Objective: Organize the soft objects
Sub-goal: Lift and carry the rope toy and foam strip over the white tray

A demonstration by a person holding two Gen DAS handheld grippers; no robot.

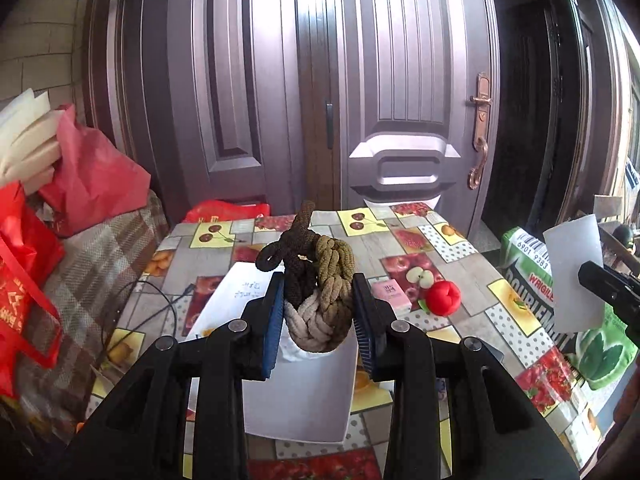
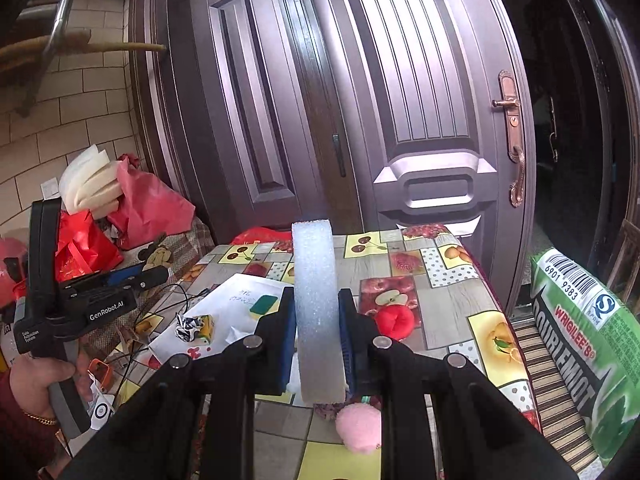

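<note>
My left gripper (image 1: 319, 294) is shut on a braided rope knot (image 1: 332, 264) of dark brown, olive and cream cord, held up above a white box (image 1: 308, 396) on the fruit-print table (image 1: 452, 252). In the right wrist view that gripper (image 2: 158, 274) shows at the left, held by a person's hand (image 2: 38, 376). My right gripper (image 2: 317, 294) is shut on an upright white foam block (image 2: 314, 264), lifted over the table. The left wrist view shows the foam block (image 1: 576, 272) at the far right. A red plush apple (image 1: 442, 298) and a pink plush (image 2: 358, 426) lie on the table.
The white box (image 2: 240, 292) holds a green sponge (image 2: 264, 304), and a crumpled carton (image 2: 196, 328) lies beside it. A small pink box (image 1: 390, 294) lies near the apple. A green Doublemint cushion (image 2: 576, 332) stands right of the table, red bags (image 1: 92, 176) left, a black cable (image 1: 160, 308) on the table, doors behind.
</note>
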